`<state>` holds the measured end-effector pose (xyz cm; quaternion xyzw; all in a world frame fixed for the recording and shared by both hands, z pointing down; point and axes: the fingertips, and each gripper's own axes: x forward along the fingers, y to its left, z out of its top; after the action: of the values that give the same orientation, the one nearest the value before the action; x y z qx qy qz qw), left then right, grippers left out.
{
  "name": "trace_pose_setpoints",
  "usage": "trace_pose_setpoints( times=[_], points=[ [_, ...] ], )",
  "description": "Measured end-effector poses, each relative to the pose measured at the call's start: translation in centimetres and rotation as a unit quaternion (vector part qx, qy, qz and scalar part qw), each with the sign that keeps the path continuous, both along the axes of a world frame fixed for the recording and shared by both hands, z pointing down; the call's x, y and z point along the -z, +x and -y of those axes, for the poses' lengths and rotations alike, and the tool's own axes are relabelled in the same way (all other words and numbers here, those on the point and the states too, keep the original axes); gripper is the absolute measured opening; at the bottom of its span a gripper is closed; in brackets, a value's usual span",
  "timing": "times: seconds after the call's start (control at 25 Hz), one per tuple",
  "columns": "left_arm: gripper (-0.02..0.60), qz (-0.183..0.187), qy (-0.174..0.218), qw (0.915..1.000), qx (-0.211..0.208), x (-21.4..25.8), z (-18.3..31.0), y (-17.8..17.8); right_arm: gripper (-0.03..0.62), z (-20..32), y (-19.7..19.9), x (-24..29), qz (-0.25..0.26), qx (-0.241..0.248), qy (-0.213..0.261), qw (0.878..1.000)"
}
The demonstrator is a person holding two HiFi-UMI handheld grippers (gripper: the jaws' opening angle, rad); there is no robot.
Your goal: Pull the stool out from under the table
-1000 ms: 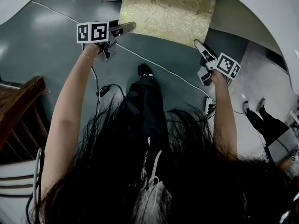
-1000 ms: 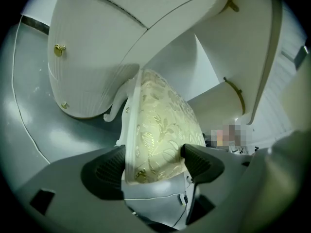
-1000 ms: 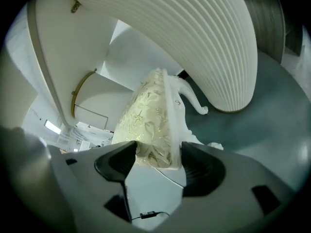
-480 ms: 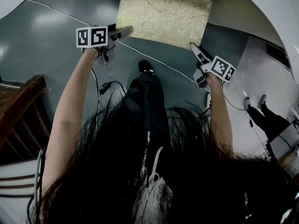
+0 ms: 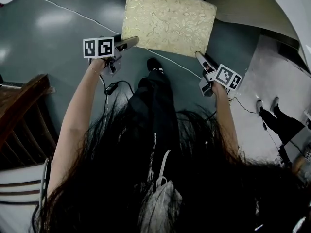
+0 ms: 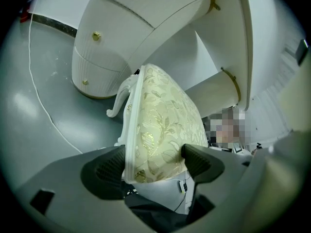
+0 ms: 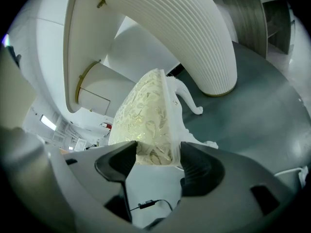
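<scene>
The stool (image 5: 167,21) has a pale gold floral cushion on a white carved frame and stands on the grey floor ahead of me. My left gripper (image 5: 129,42) is shut on its near left corner. In the left gripper view the dark pads (image 6: 104,171) clamp the stool's (image 6: 163,130) cushion and white rim. My right gripper (image 5: 200,58) is shut on the near right corner, and the right gripper view shows the stool's (image 7: 146,115) edge pinched between both pads (image 7: 197,166). The white table top (image 5: 286,8) curves over the far right, and its ribbed pedestal (image 6: 112,47) stands behind the stool.
A white cable (image 5: 63,8) runs across the floor under the stool. A black adaptor and cord (image 5: 111,89) lie near my foot (image 5: 154,64). A dark wooden chair (image 5: 22,115) stands at the left. Another person's legs (image 5: 279,123) show at the right.
The stool has slid toward me, and more of its cushion shows clear of the table. Both grippers came back with it and kept their hold.
</scene>
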<state>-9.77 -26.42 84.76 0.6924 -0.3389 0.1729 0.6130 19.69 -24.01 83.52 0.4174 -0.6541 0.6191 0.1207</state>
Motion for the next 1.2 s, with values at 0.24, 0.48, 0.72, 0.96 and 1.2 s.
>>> trace_pose_setpoints(
  times=[0.24, 0.48, 0.72, 0.96, 1.2],
  points=[
    [0.367, 0.005, -0.029, 0.9995, -0.008, 0.3, 0.1, 0.0, 0.289, -0.1, 0.0, 0.1, 0.006, -0.001, -0.026, 1.000],
    [0.367, 0.017, -0.009, 0.9984, 0.053, 0.4, -0.7, 0.2, 0.288, 1.7, 0.4, -0.4, 0.016, 0.061, -0.025, 0.998],
    [0.321, 0.040, -0.009, 0.9937, 0.104, 0.8, -1.3, -1.9, 0.288, -0.4, 0.0, -0.3, 0.019, 0.045, -0.032, 0.998],
    [0.321, 0.061, 0.004, 0.9920, 0.110, 0.6, -1.3, -2.5, 0.287, -0.5, -0.3, -0.9, 0.006, 0.032, -0.020, 0.999],
    [0.321, 0.068, 0.014, 0.9960, 0.056, 2.4, -2.4, -1.4, 0.288, -0.4, 0.1, 0.5, -0.041, 0.043, -0.013, 0.998]
  ],
)
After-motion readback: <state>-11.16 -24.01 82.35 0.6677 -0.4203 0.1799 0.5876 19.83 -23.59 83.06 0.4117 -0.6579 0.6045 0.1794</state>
